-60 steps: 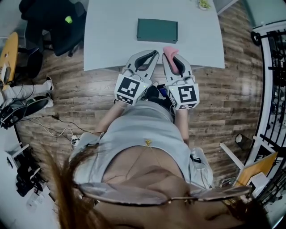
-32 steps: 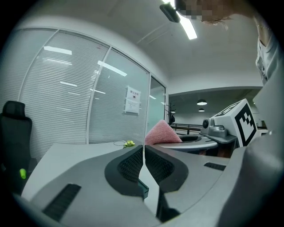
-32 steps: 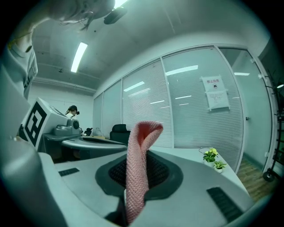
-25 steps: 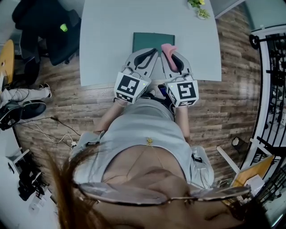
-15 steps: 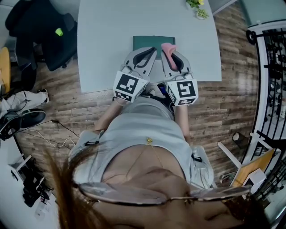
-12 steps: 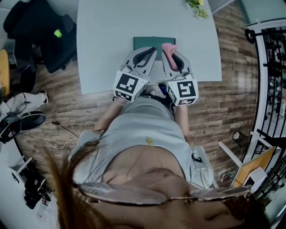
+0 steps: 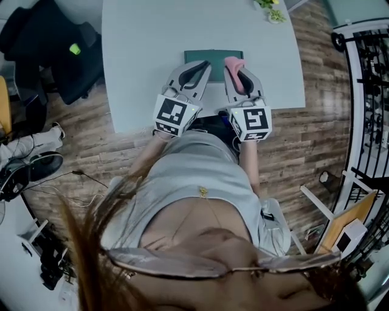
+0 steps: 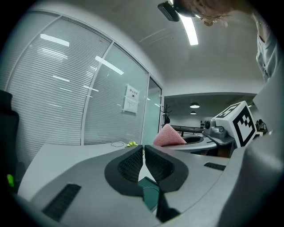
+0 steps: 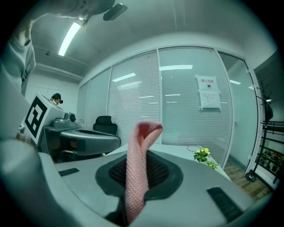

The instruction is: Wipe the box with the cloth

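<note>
A flat dark green box lies on the pale table near its front edge. My left gripper hangs over the box's near left part, shut with nothing between its pads; the box shows as a green patch under the left gripper. My right gripper is shut on a folded pink cloth, held over the box's near right part. In the right gripper view the cloth sticks up from between the jaws of the right gripper.
A small plant stands at the table's far right. Left of the table is a dark office chair. Wooden floor lies around, with cables at left and a black metal rack at right.
Both grippers have moved forward from the table's front edge to above the box. The cloth has stayed clamped in the right gripper.
</note>
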Motion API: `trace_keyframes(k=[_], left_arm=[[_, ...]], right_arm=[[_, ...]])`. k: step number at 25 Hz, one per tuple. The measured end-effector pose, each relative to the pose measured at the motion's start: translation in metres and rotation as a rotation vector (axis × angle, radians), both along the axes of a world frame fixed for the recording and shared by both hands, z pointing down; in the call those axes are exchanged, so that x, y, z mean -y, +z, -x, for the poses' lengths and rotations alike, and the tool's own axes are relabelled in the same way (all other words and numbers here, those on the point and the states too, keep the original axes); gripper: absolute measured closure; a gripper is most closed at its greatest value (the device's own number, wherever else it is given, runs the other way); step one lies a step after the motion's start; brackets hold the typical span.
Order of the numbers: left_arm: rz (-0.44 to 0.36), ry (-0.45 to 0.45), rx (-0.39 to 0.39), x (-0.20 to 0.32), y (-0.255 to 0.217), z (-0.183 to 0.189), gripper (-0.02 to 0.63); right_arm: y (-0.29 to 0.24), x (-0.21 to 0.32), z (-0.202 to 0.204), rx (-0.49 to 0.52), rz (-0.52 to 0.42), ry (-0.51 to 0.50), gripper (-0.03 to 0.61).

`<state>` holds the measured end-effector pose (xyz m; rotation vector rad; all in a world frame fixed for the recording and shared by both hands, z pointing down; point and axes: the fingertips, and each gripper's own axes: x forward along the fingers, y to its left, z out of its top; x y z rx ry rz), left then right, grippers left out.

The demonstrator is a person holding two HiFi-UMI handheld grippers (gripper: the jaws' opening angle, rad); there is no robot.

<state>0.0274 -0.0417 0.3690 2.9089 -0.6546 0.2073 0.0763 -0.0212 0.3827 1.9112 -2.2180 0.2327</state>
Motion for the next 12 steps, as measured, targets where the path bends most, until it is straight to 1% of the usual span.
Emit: trace_keyframes(k=[5, 12], left_arm=[[0.002, -0.008, 0.016, 0.011, 0.007, 0.001, 0.577], [0.01, -0.039, 0.021, 0.025, 0.012, -0.004, 0.577]], right_arm=[[0.003, 0.009, -0.006, -0.017, 0.006, 0.007, 0.525], [0.01, 0.023, -0.015, -0.025, 0.027, -0.018, 0.526]])
